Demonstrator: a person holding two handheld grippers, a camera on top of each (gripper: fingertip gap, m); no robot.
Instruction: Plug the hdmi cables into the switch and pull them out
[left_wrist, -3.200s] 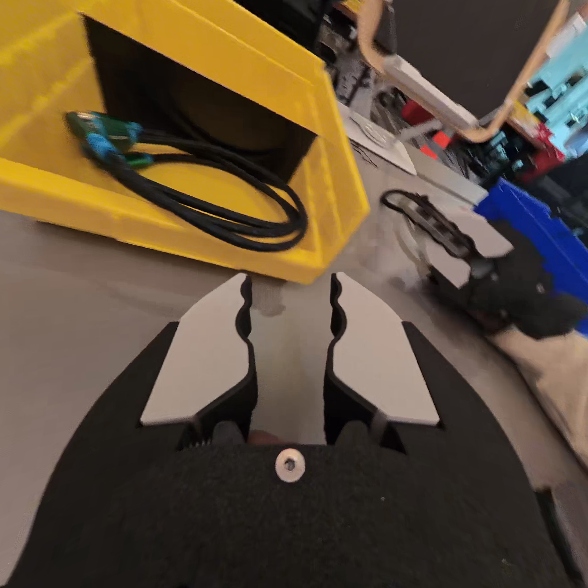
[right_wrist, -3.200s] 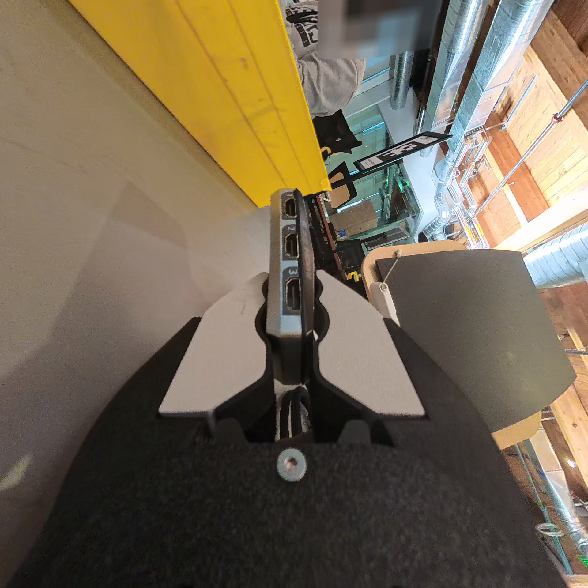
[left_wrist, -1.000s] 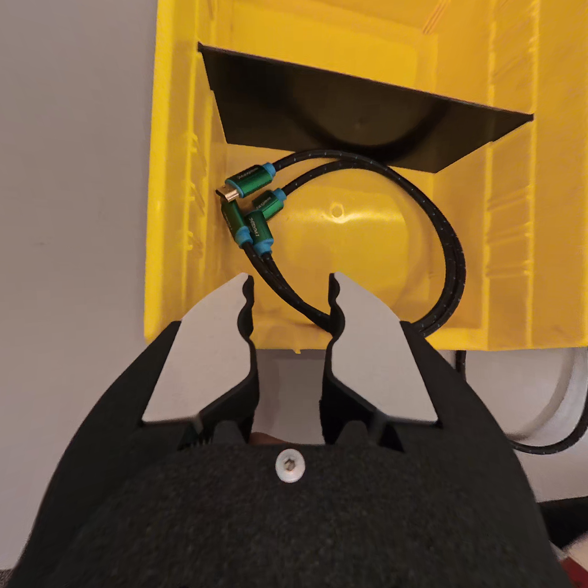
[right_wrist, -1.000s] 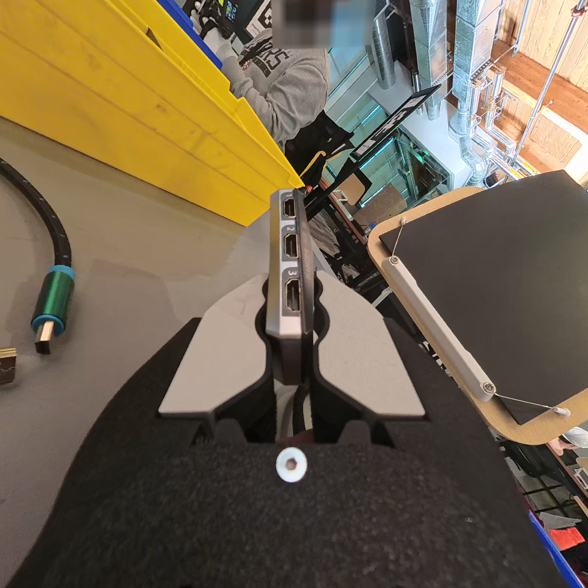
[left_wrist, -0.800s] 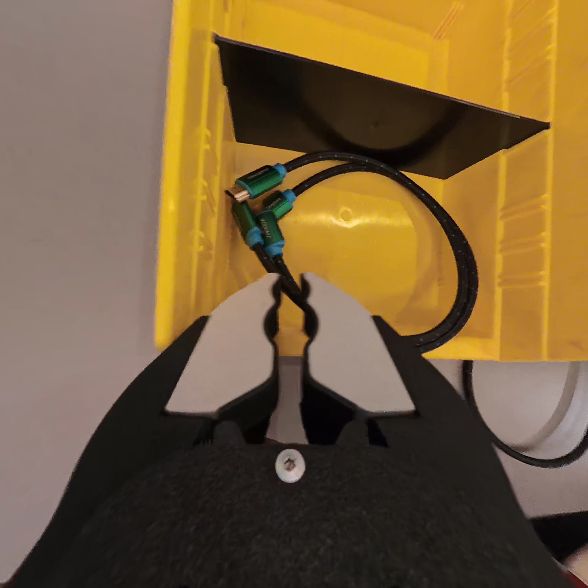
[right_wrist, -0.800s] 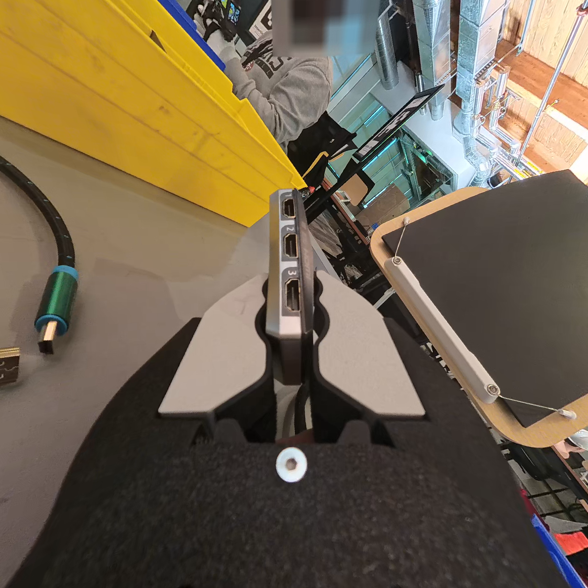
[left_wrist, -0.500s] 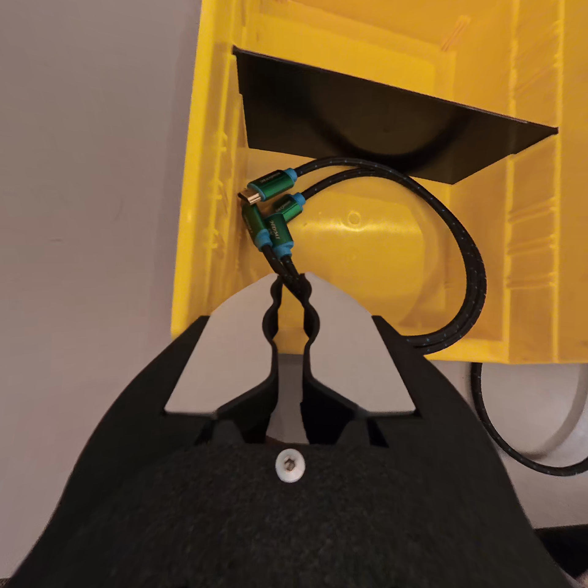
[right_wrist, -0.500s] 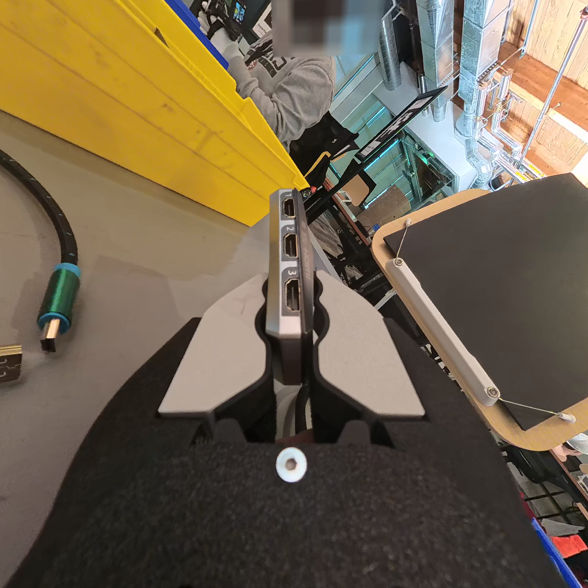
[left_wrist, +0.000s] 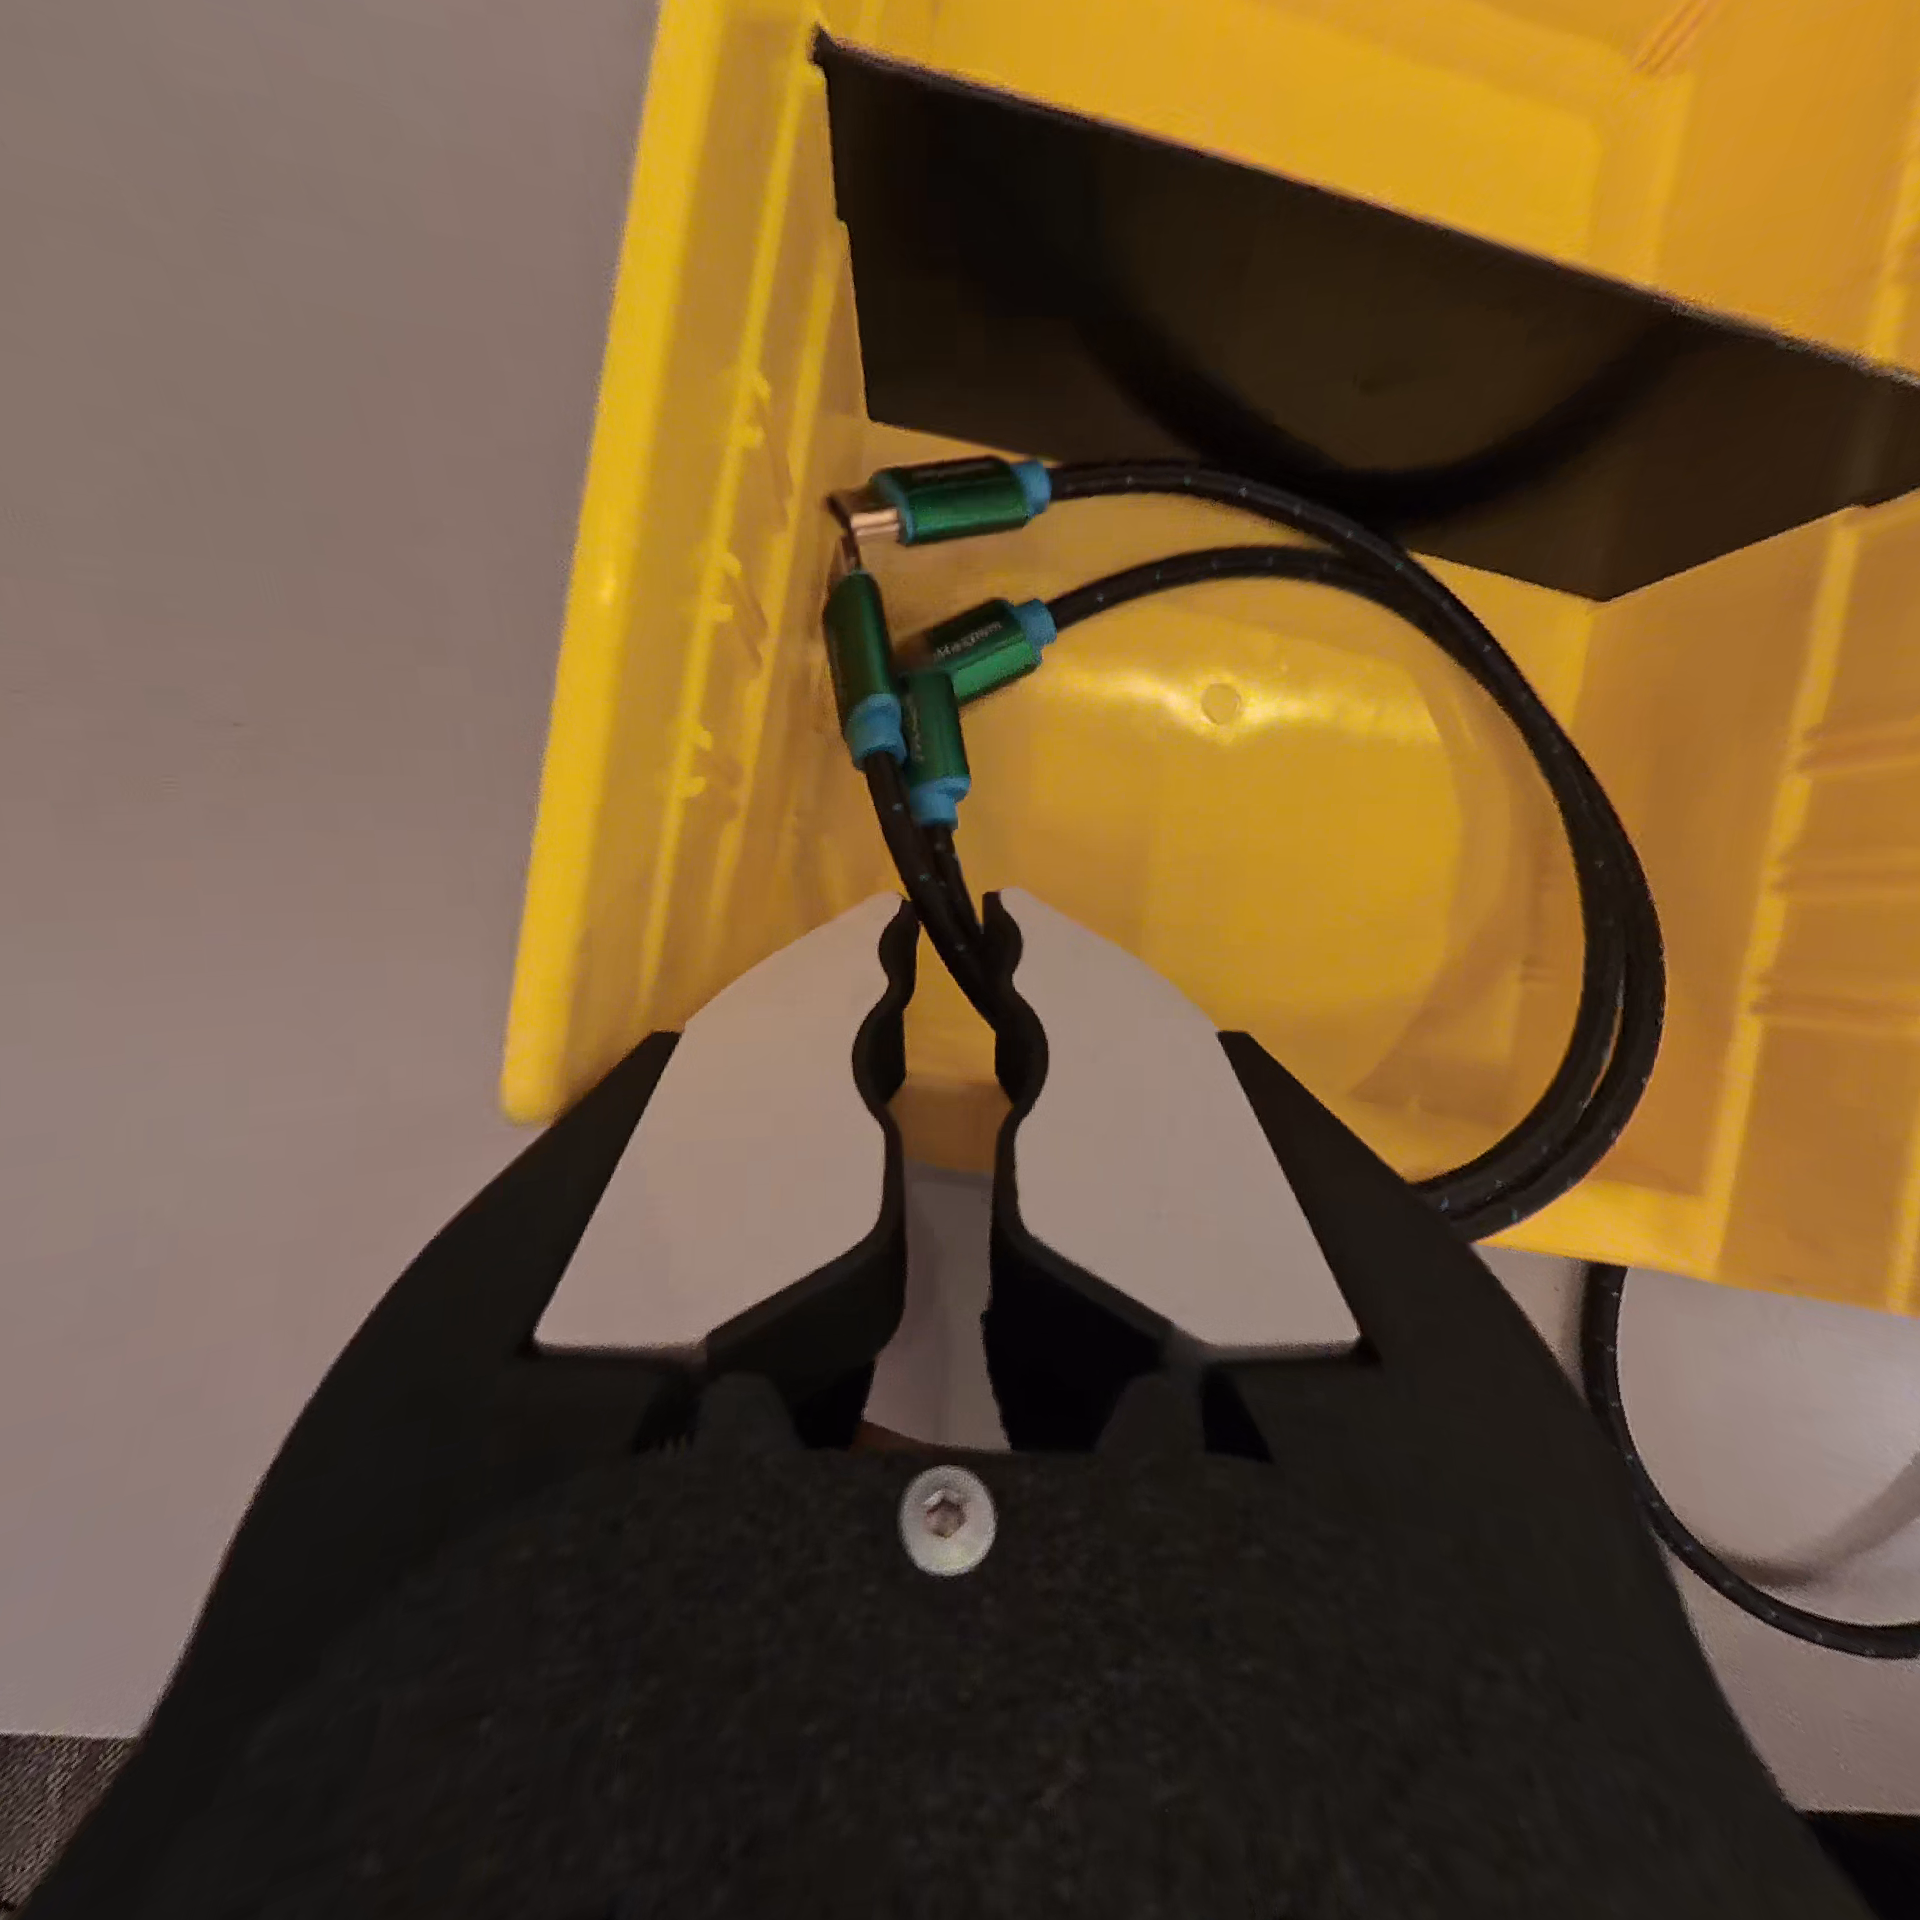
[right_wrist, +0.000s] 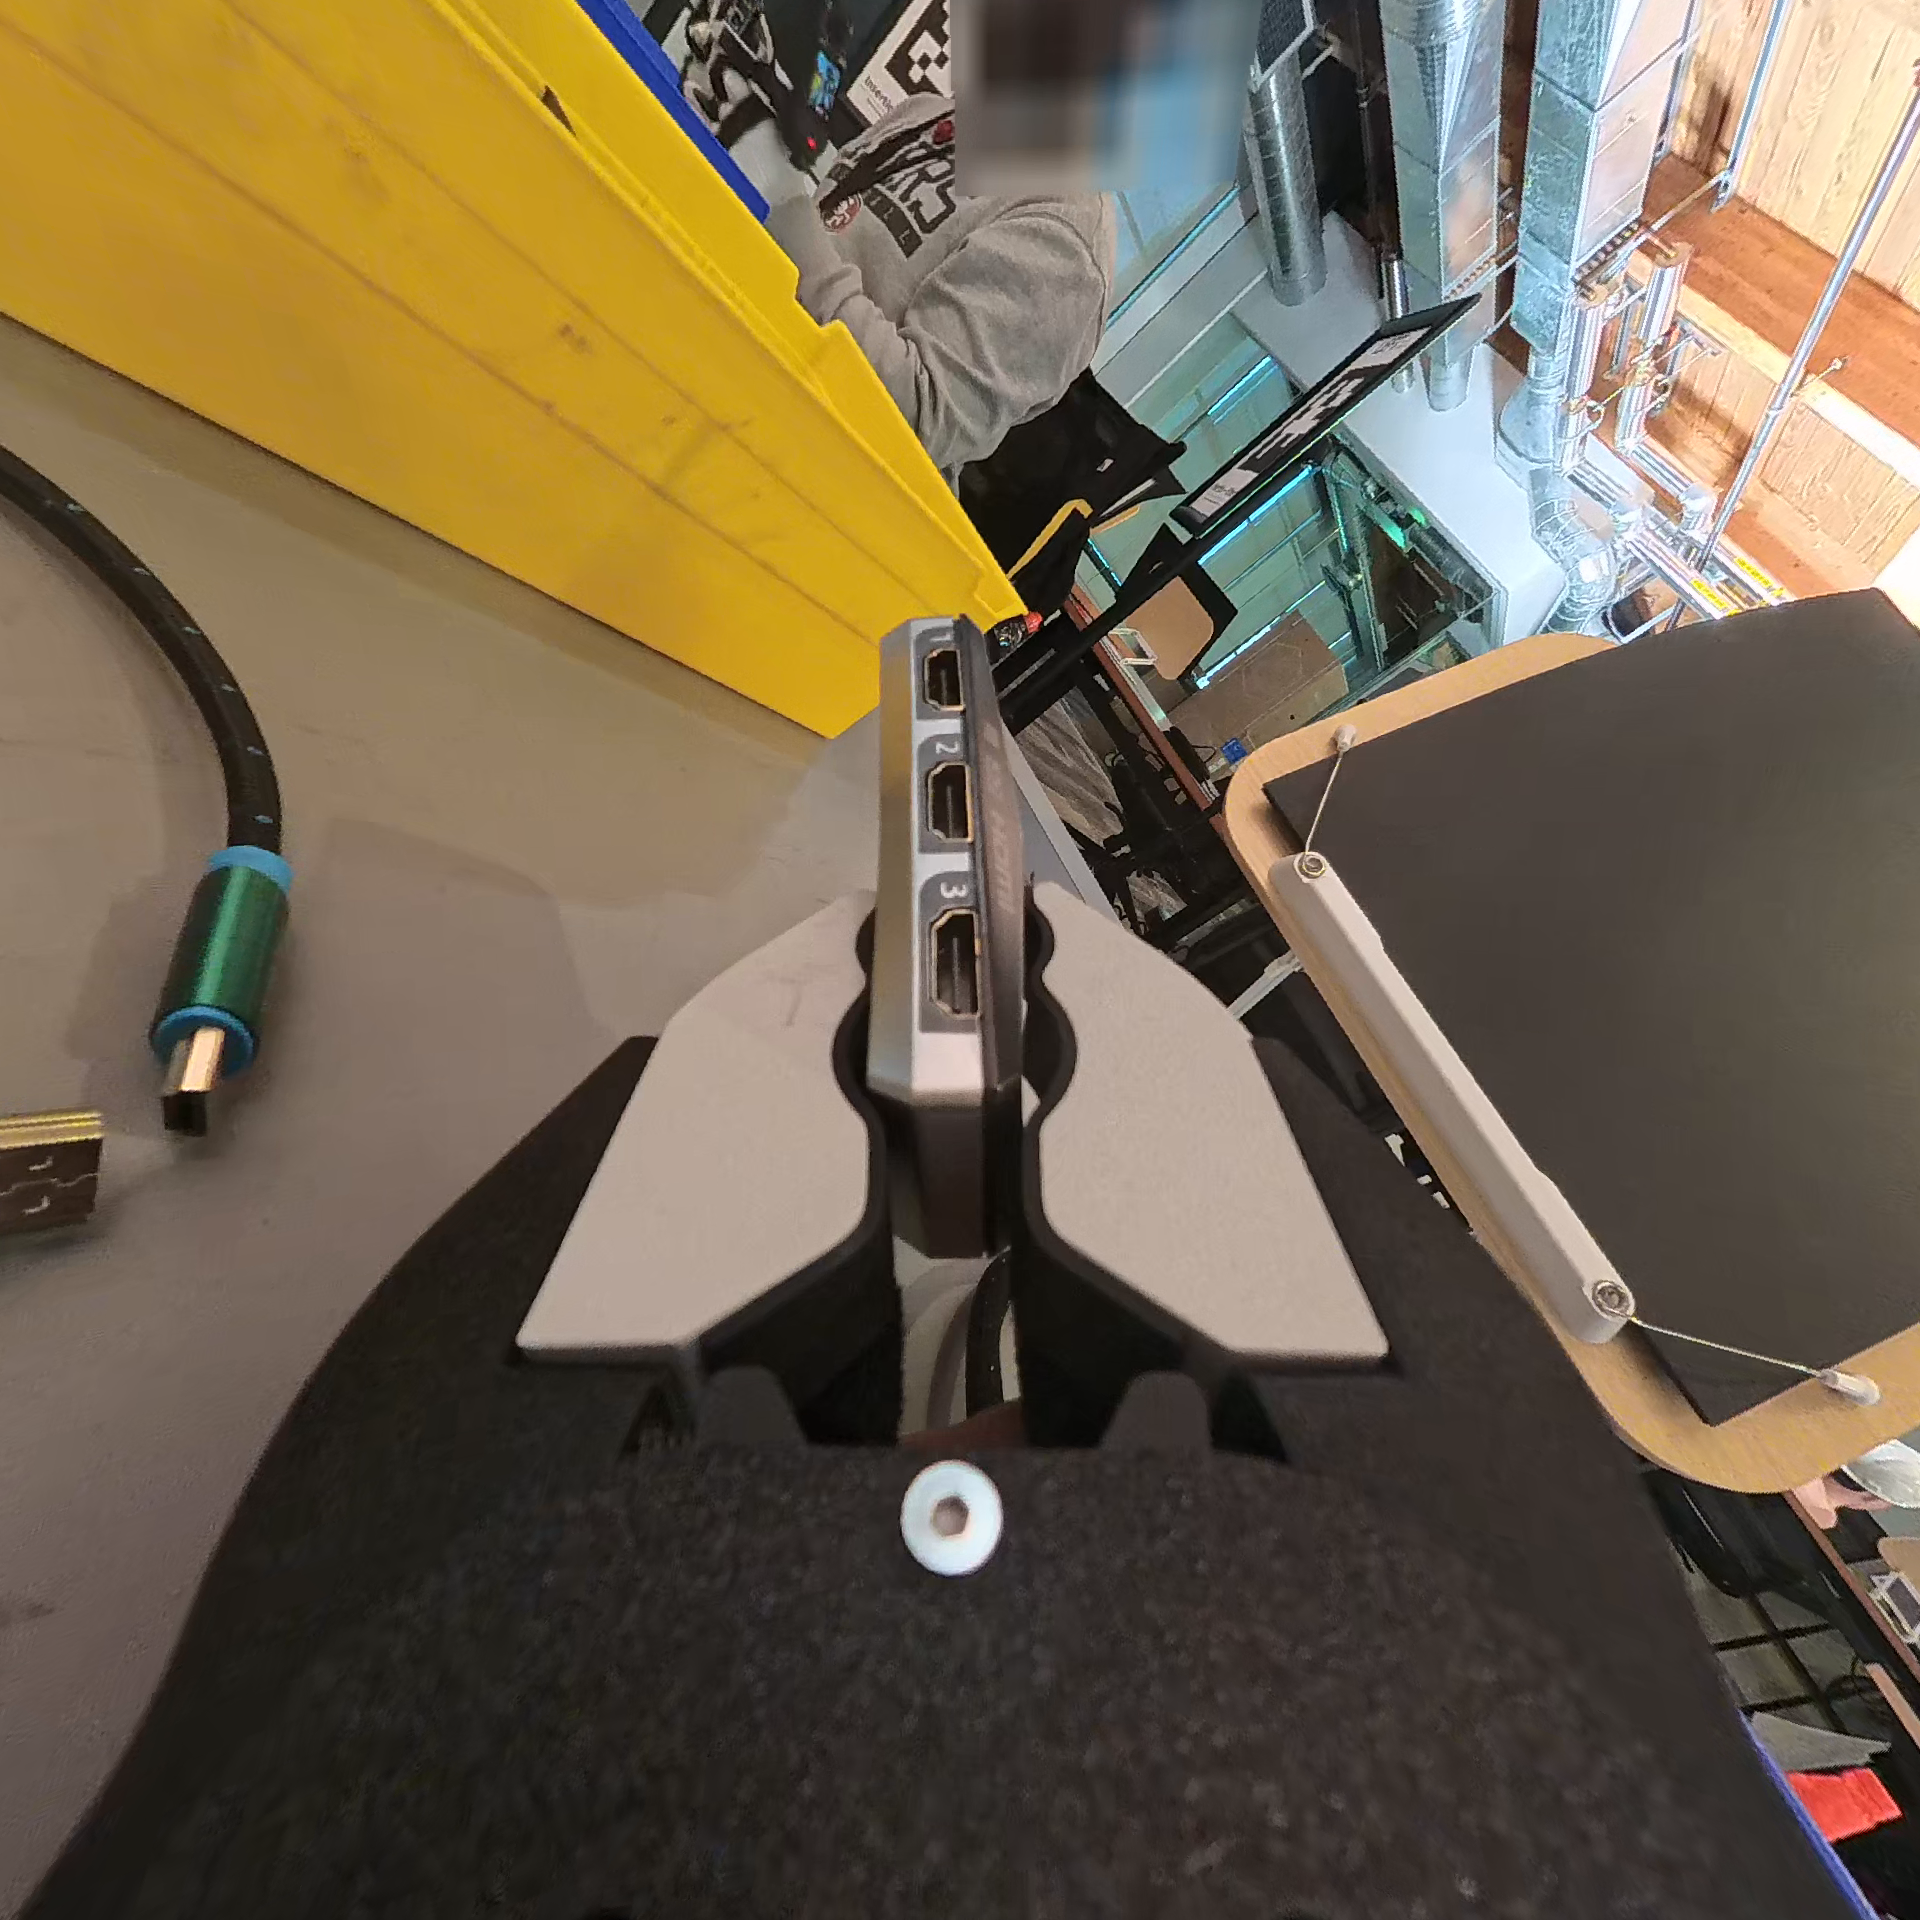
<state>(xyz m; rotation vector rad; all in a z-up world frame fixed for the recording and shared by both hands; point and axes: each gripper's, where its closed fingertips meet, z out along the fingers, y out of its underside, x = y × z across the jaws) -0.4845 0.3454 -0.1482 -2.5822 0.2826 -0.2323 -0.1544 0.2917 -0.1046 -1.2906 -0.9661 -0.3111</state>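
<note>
Cables (left_wrist: 940, 935) pinched between left fingers (left_wrist: 831, 997).

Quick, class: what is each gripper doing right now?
Left gripper: shut on two black cables in the yellow bin.
Right gripper: shut on the switch, ports empty.

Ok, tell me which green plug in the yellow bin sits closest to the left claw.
The lowest plug, pointing up just above the left claw; the other three sit higher, toward the bin wall.

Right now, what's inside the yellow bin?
The yellow bin holds four green-ended HDMI cable plugs and their looping black cables, two pinched by the left tongs. A black divider hides the space behind it.
</note>
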